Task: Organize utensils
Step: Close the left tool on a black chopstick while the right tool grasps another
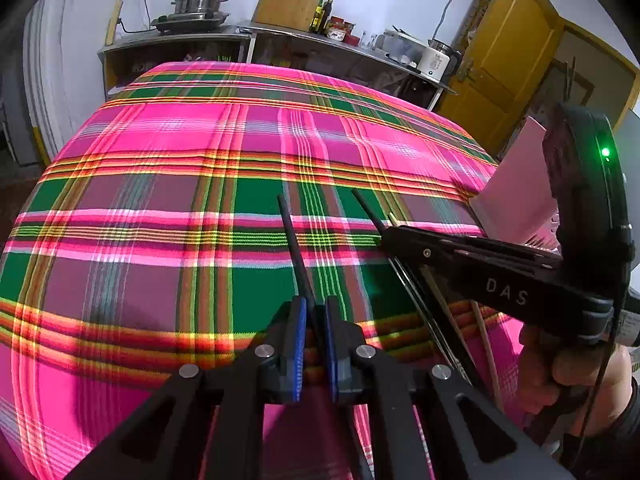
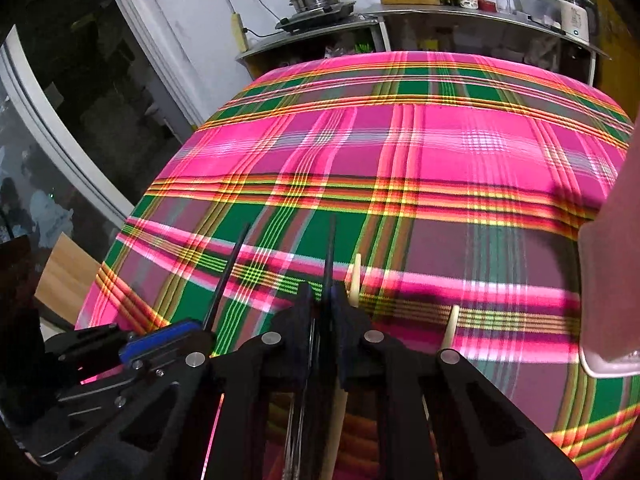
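Chopsticks: my left gripper (image 1: 316, 344) clamps one black chopstick (image 1: 290, 236) at lower centre; right gripper (image 2: 324, 300) pinches another (image 2: 330, 248). I'd align tips before lifting.

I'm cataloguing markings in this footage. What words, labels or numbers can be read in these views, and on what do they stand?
"DAS": pale letters on the black arm of the right gripper, seen in the left wrist view.
Labels on the bottles and jars on the back counter: too small to read.
Nothing else is legible.
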The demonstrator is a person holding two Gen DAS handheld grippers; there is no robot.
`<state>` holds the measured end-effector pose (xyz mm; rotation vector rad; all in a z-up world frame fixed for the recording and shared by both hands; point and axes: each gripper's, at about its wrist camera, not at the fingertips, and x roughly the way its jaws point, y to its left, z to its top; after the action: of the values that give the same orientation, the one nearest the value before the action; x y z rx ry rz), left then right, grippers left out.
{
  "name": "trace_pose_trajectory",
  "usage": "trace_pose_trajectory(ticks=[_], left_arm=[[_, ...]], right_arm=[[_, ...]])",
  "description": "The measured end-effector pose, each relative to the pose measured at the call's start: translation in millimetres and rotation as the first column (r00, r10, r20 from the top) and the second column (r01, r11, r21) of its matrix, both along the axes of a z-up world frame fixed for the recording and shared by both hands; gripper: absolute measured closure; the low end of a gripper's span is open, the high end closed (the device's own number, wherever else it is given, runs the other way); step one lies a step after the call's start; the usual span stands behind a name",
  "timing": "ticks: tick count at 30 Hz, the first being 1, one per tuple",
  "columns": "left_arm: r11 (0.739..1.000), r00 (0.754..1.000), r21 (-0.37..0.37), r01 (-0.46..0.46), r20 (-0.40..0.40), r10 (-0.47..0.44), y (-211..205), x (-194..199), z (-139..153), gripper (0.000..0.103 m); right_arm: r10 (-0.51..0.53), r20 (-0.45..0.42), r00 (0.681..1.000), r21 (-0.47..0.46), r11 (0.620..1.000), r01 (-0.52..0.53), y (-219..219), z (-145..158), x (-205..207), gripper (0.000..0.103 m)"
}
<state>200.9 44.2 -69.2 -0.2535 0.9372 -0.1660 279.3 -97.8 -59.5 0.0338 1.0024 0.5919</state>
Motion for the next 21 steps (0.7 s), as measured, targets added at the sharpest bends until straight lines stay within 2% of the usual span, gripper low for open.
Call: trace_pose_trajectory(ticks=[1,5,10,16,21], left_arm=[[1.0,1.0,0.002,0.0,-0.004,0.0,-0.3,1.3,0.1,0.094],[1.0,1.0,0.002,-0.004,-0.025,0.004,-0.6,10.7,0.7,0.094],[1.0,0.999,0.001,-0.011,-0.042,0.011,-0.9,23.7,0.8,0.094],[0.999,0.999,0.04,0.008,-0.041,-0.006,-5.6,34.6,1.4,0.096],[0.999,0.999,0.034,0.005,-0.041,-0.004,-3.7,38.2,2.3,0.097]], right_arm=[[0.0,0.006,1.0,-0.019,1.0,0.0,1.1,-0.3,-0.3,0.098],[-0.004,0.006,1.0,-0.043,0.999,0.005,1.8,0.0,-1.0,0.099],[0.005,0.027,1.0,-0.116,0.993,-0.001,13.5,1.3,-1.5,0.099],[-0.001,0.019,1.0,-0.119,0.993,0.004,14.1,1.7,3.5,0.097],[-0.015,0.014,1.0,-0.096,0.995,0.016,10.3,5.3,3.1,0.097]])
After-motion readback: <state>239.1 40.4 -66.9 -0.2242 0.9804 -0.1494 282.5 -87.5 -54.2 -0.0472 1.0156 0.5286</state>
